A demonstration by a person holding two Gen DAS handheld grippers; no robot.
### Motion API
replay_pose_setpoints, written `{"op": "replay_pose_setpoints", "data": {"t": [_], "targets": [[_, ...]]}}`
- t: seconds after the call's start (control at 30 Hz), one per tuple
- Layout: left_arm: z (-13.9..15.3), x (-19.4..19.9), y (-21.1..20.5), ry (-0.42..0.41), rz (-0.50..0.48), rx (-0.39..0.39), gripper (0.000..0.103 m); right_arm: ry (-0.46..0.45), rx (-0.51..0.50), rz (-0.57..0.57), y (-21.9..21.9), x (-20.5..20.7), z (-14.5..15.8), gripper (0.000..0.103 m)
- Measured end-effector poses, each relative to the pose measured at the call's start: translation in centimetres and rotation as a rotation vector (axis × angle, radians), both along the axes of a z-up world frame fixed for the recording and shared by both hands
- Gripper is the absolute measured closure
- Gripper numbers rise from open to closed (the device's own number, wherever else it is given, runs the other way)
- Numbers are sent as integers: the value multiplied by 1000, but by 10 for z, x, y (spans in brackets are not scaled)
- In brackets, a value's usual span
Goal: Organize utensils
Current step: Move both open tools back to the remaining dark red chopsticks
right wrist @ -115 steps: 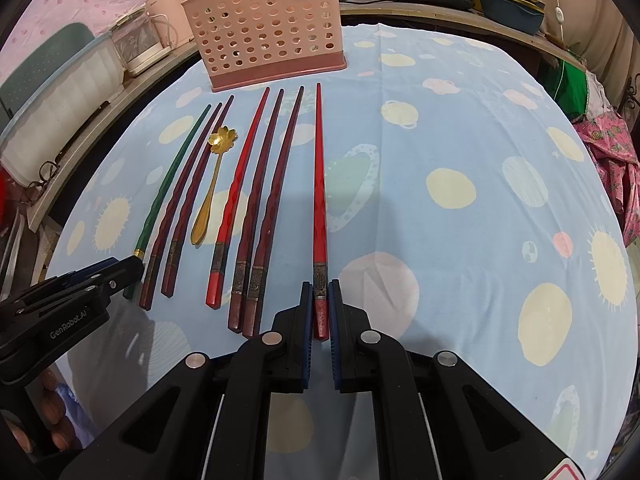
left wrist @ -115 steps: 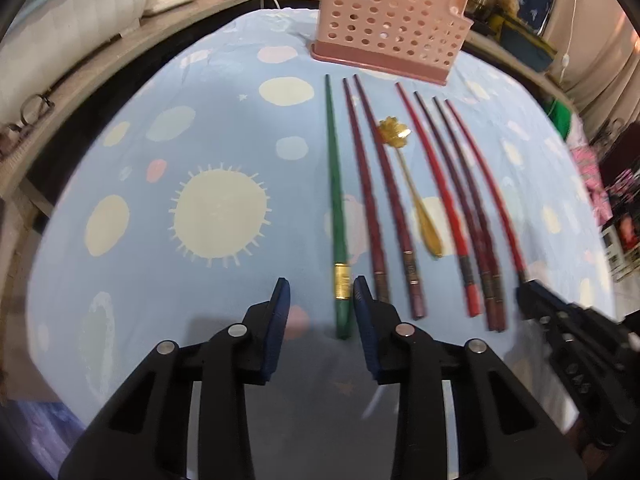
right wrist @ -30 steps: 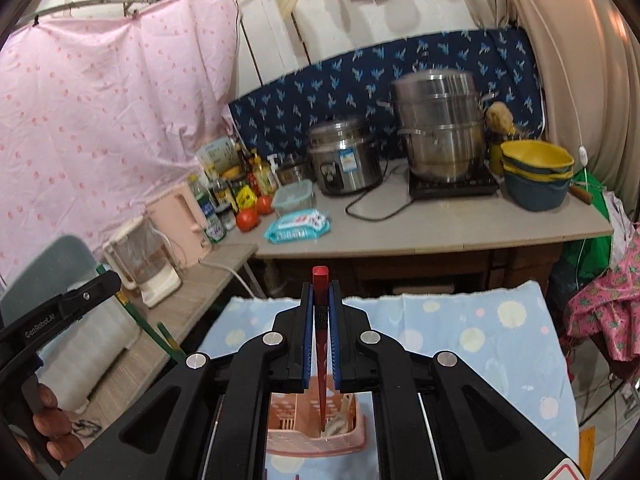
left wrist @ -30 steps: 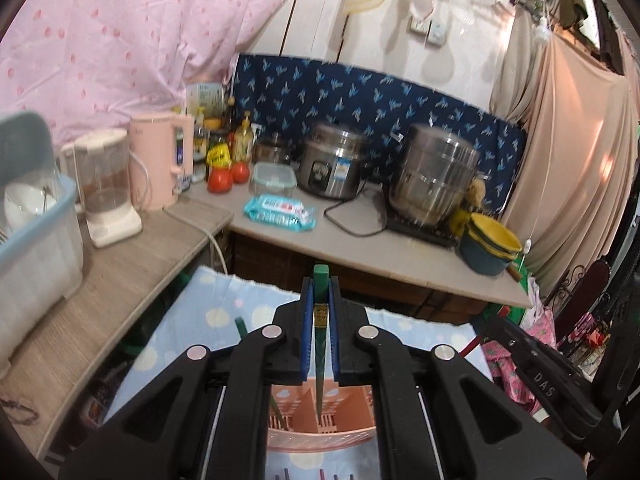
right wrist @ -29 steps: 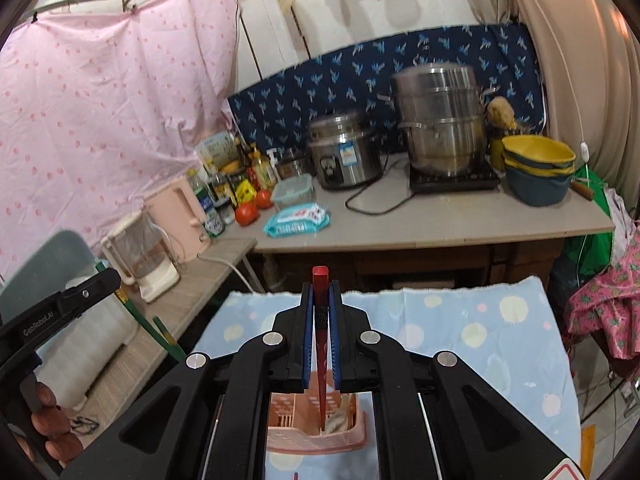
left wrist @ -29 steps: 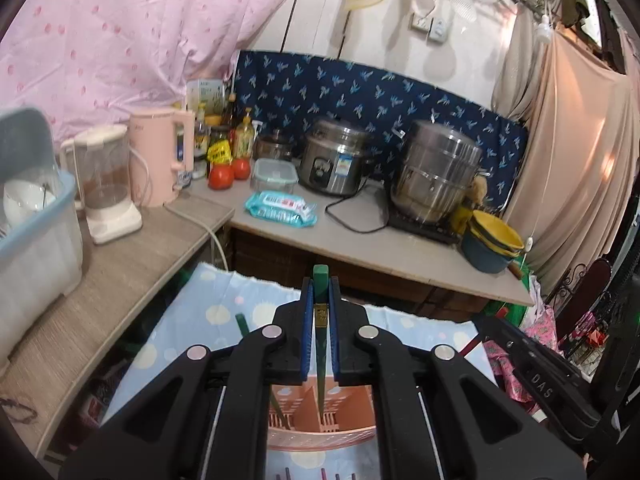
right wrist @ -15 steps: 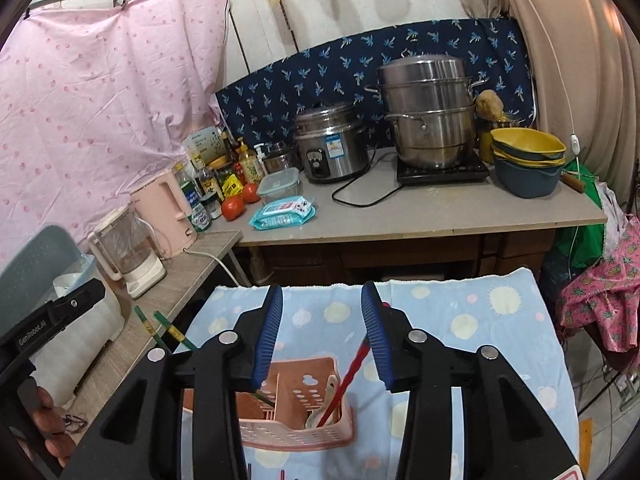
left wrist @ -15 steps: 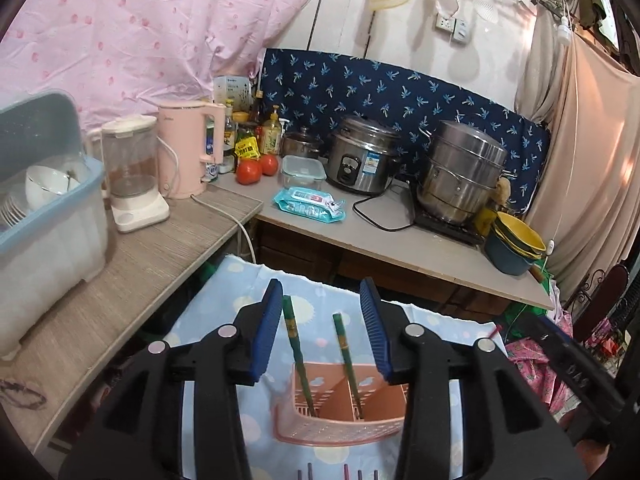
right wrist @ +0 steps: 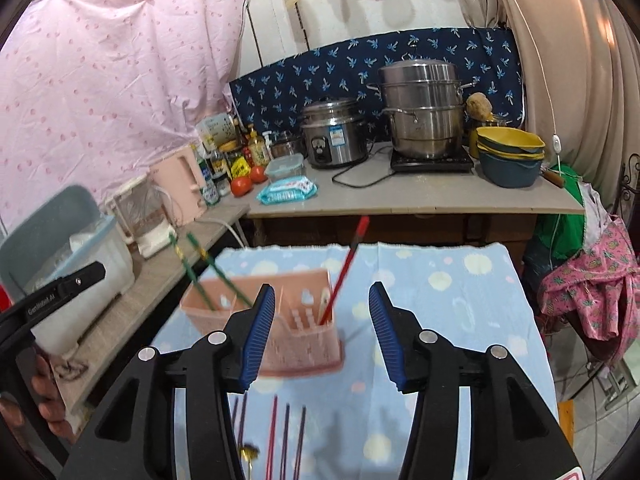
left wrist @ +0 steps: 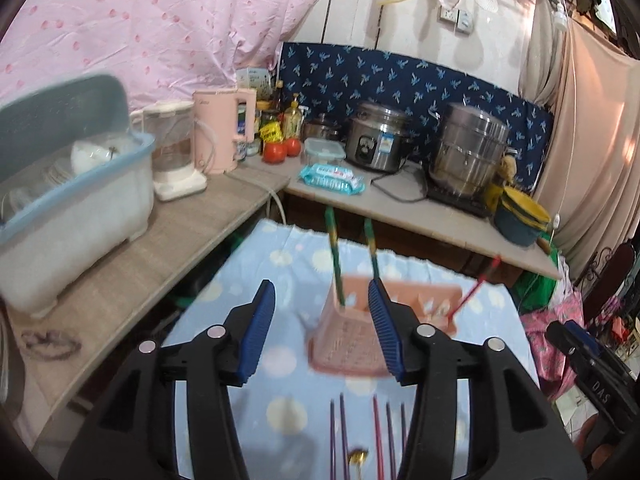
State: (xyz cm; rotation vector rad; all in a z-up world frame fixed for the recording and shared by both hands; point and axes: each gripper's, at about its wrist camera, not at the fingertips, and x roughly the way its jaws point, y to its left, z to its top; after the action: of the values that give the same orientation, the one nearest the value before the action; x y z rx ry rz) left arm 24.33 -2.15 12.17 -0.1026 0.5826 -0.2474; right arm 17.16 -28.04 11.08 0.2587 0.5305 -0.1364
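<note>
Now the pink holder [right wrist: 280, 320] carries what the grippers held a second ago: the two green chopsticks [left wrist: 334, 264] lean in its left compartment and the red chopstick [right wrist: 344, 268] slants up out of its right one, beside a pale utensil whose kind cannot be told through the blur. Both tools are letting go. The left gripper [left wrist: 322, 328] has its blue ribbed pads [left wrist: 260, 328] about half apart and still spreading, with nothing between them but the view of the holder beyond; the right gripper [right wrist: 322, 328] shows the same half-wide, widening gap, likewise empty. One drop per hand looks done, so the work probably turns back to the row that remains.

That row lies on the cloth at the bottom of both views: several dark red chopsticks [left wrist: 376, 432], slim and tapered, and a small gold spoon [left wrist: 358, 458] with a scalloped bowl. The holder is thin perforated plastic, with divided compartments, so long sticks tip against its rim. Beneath it, the tablecloth [right wrist: 460, 300] is soft light-blue fabric dotted with pale circles. A worn wooden counter [left wrist: 132, 264] runs along the left side.
</note>
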Motion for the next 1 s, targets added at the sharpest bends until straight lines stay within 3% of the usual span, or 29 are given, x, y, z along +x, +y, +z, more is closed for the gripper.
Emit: {"op": "replay_pose_setpoints", "data": {"t": [0.43,0.63,1.0], "targets": [[-104,-82,12,200,-20,102,57,227,8,41,47,-91,-103,55],[-153,-112,16,316,-43,105,57,324,28,69,65,-117,-148,55],[-200,-142,6,419,-96,133,57,405,33,114,85,-137,-191,56]]}}
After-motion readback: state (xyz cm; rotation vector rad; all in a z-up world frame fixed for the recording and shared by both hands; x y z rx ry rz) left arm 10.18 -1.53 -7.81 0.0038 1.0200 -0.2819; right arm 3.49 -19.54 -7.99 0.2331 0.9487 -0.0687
